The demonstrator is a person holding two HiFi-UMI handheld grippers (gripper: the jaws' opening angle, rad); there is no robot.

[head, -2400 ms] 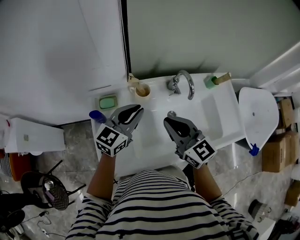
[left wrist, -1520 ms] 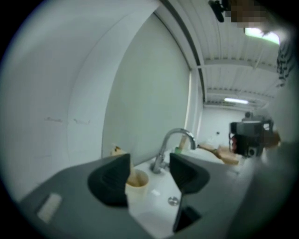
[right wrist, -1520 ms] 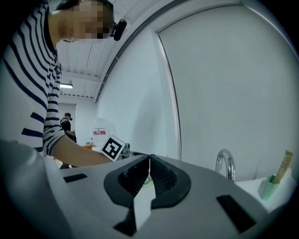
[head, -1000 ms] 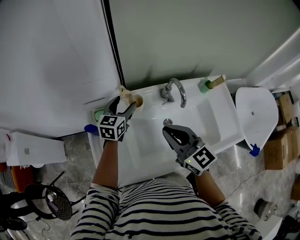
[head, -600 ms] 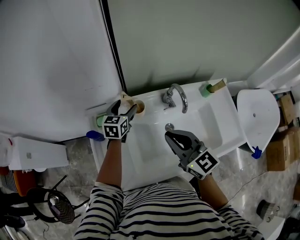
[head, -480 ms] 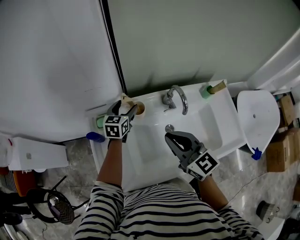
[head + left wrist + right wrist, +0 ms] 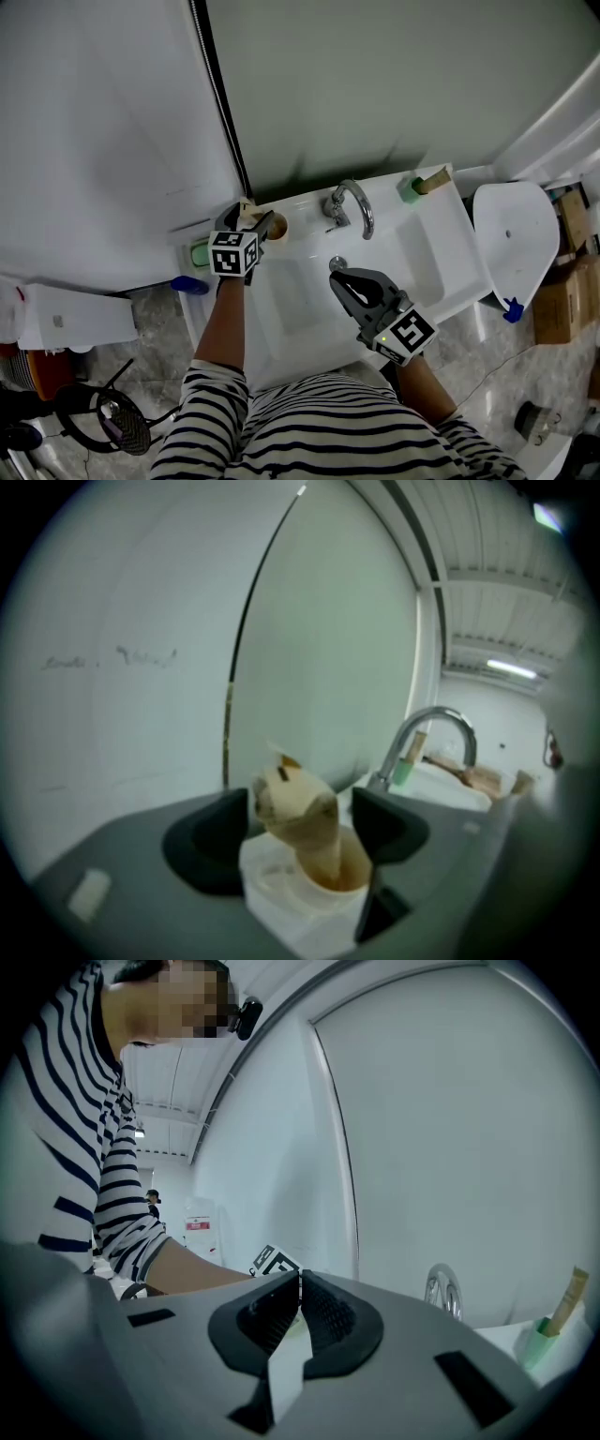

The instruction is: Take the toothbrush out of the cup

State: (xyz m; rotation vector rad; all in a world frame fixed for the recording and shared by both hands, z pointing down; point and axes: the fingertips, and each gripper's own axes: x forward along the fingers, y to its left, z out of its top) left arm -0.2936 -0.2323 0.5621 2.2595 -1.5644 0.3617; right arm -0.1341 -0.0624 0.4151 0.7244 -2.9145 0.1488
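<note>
The left gripper, wide open (holding nothing), had the upright toothbrush between its jaws, above the cup.

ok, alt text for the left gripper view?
The left gripper holds its jaws open either side of a beige toothbrush standing in a white cup. A chrome faucet curves behind at right.

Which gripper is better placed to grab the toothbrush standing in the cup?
Left. The left gripper has its jaws open on either side of the toothbrush standing in the cup. The right gripper is shut, out over the sink, away from the cup.
</note>
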